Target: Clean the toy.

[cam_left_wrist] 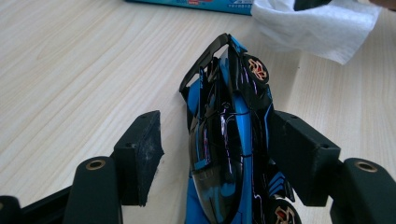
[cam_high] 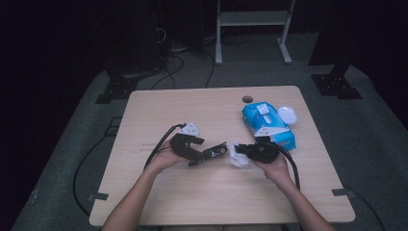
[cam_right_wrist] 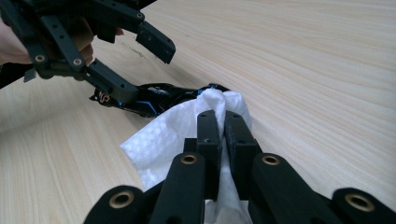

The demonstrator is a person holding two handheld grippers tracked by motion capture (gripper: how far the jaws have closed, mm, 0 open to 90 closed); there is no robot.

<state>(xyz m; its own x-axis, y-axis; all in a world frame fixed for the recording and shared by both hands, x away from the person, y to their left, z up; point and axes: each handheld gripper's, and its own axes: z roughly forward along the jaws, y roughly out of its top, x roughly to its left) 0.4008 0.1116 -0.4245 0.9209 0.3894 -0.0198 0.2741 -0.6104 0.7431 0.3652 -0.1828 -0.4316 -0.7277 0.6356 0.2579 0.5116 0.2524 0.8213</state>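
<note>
The left gripper point(cam_high: 208, 153) is matt black, its 2 jaws built from flat linked bars pinned with brass-ringed rivets just behind the fingers point(cam_left_wrist: 138, 154). Each finger is a blocky black pad with a small screw hole near its top edge; the inner pad face is scuffed with pale specks. A grey 3-cornered plate sits on top, behind the fingers, and a black cable trails back from the body. The right gripper point(cam_high: 242, 150) is the same make: black bars, brass rivets at the finger point(cam_right_wrist: 208, 135) roots, 1 screw hole in each pad, grey plate, thick black cable. Both forearms are bare, with no sleeves.
</note>
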